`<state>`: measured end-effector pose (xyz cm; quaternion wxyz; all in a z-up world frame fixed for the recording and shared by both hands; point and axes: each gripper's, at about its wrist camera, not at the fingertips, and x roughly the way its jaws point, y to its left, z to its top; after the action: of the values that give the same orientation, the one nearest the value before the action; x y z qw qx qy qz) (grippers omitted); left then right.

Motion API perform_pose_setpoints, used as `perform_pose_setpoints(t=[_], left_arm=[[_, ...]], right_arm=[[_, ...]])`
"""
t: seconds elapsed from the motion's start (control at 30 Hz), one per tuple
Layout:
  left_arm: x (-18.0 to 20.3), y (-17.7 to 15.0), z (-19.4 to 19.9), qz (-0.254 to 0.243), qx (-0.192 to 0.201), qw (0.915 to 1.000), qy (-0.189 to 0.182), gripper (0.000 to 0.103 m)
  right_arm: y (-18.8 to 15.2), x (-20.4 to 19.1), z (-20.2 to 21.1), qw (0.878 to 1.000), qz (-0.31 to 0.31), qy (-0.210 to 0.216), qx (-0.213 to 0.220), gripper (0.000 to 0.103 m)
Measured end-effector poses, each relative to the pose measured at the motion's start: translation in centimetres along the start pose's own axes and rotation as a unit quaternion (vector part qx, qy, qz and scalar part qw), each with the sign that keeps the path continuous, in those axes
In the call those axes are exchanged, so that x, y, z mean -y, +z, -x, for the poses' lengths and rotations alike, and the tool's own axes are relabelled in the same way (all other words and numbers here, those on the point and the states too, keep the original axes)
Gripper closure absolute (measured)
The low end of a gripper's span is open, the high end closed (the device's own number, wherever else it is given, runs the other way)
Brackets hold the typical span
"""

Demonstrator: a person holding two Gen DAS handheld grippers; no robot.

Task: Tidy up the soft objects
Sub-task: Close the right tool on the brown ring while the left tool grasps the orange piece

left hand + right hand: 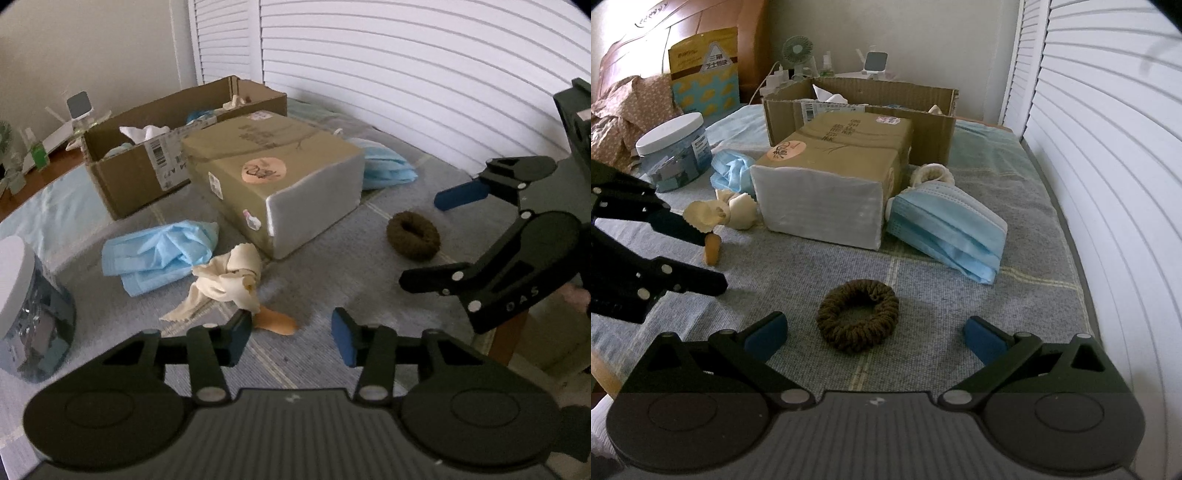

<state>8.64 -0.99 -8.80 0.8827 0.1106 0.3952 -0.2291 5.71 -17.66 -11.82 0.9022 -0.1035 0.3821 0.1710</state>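
My left hand-held gripper [291,334] is partly open, nothing gripped; cream cloth toy [232,280] just ahead of its left finger. My right hand-held gripper [875,334] is wide, brown scrunchie [857,319] between its fingers, untouched, on the bed [1015,295].

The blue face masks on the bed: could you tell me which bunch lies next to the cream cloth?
The crumpled mask bunch left of the tissue pack, touching the cream cloth. The other stack lies flat on the pack's far side, by the shutters.
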Motion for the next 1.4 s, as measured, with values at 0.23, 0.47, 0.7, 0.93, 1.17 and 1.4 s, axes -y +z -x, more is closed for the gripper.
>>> perform_pose_setpoints(t=[0.23, 0.47, 0.7, 0.93, 1.17, 1.4], left_arm=[[0.3, 0.1, 0.3, -0.009, -0.009, 0.9996, -0.024, 0.065], [0.2, 0.0, 0.1, 0.007, 0.002, 0.9999, -0.013, 0.067], [0.2, -0.1, 0.2, 0.013, 0.004, 0.9998, -0.013, 0.067], [0.2, -0.1, 0.2, 0.013, 0.005, 0.9998, -0.015, 0.071], [0.4, -0.1, 0.3, 0.01, 0.003, 0.9997, -0.023, 0.08], [0.5, 0.1, 1.0, 0.006, 0.002, 0.9996, -0.029, 0.08]], right_arm=[[0.0, 0.0, 0.0, 1.0, 0.002, 0.001, -0.003, 0.0], [0.3, -0.3, 0.0, 1.0, 0.007, -0.001, -0.006, 0.003], [0.7, -0.9, 0.4, 1.0, 0.024, 0.003, 0.0, 0.023], [1.1, -1.2, 0.3, 1.0, 0.015, 0.016, -0.003, 0.045], [1.3, -0.8, 0.5, 1.0, 0.001, 0.007, -0.01, 0.056], [1.2, -0.9, 1.1, 1.0, 0.001, 0.006, -0.014, 0.057]])
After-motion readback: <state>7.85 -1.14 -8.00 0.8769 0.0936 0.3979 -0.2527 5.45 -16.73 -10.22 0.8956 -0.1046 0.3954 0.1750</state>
